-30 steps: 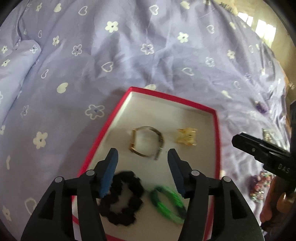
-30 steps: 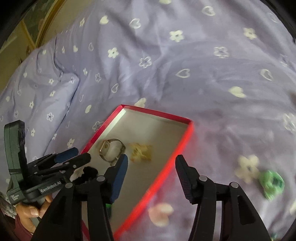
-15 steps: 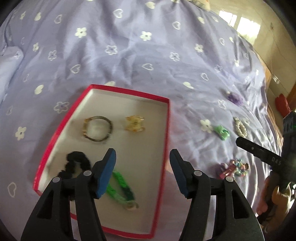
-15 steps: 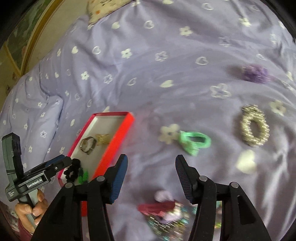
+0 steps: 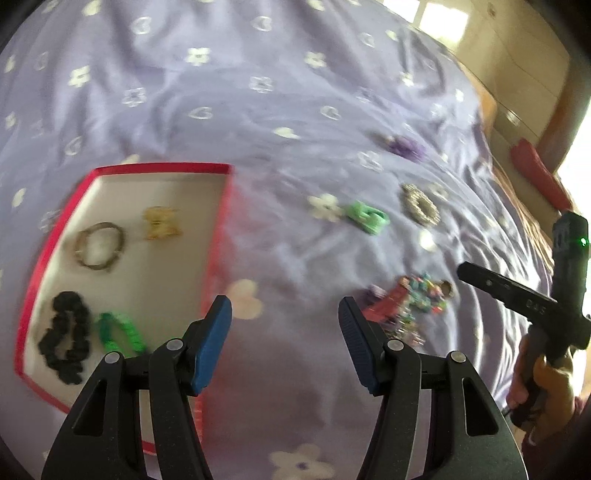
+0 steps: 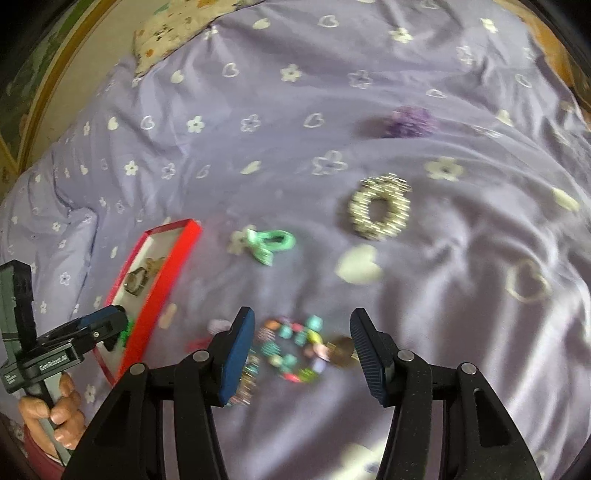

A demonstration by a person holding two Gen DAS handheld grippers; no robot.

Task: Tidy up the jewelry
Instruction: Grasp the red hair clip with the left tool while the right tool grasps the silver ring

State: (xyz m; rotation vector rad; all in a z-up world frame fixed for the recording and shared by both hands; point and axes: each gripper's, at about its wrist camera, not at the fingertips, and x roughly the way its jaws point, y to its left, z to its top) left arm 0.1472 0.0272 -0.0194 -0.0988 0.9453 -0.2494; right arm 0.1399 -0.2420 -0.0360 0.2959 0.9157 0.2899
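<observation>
A red-rimmed box (image 5: 218,229) lies on the purple bedspread and holds a watch (image 5: 99,245), a gold clip (image 5: 161,222), a black scrunchie (image 5: 66,336) and a green band (image 5: 120,332). My left gripper (image 5: 284,314) is open and empty, just right of the box. My right gripper (image 6: 301,332) is open and empty, right above a colourful beaded bracelet (image 6: 295,347). A mint green tie (image 6: 269,243), a silver beaded scrunchie (image 6: 380,208) and a purple piece (image 6: 406,122) lie loose on the bed beyond it.
The box also shows at the left of the right wrist view (image 6: 155,291). A patterned pillow (image 6: 170,29) lies at the far bed edge. A red object (image 5: 539,173) sits beside the bed at the right. The bedspread is wrinkled.
Both grippers have swung right, away from the box toward the loose jewelry. The right gripper has come down over the colourful beaded bracelet. Both stay open.
</observation>
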